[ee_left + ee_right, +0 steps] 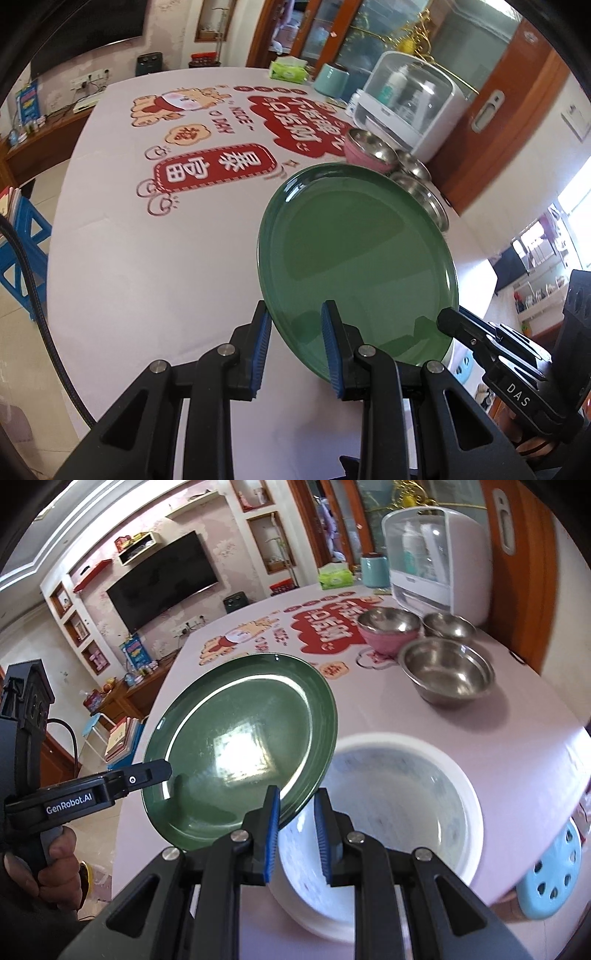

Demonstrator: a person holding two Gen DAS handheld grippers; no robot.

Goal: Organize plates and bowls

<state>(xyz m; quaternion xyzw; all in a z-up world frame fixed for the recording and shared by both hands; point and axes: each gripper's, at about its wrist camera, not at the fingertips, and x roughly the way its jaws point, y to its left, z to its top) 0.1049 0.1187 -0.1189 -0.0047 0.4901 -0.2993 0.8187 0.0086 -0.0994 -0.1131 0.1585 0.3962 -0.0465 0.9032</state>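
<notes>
Above a table point(461, 738) spread with a pale cloth printed in red, a green plate point(354, 254) is carried clear of the surface, tilted, by two hand-held grippers at once. Left gripper point(295, 347): jaws closed on the plate's near rim, one blue pad on each face. Right gripper point(295, 834): jaws likewise pinched on the rim at the opposite side; in the left wrist view its black fingertip shows at the plate's lower right edge. A hand point(55, 864) holds the left tool's grip. Directly beside and partly beneath the green plate in the right wrist view lies a white plate point(406, 805), flat on the cloth. Farther back stand a pink bowl point(388, 635) with a steel lining and two steel bowls point(447, 672), close together near a white cabinet point(436, 554) with a clear door. Step in hand, as judged: transfer of the green plate, probably toward the white plate for stacking. Next move, as judged: level the plate, centre it over the white one, lower it until it rests, then open both sets of jaws together so neither edge drops first.
</notes>
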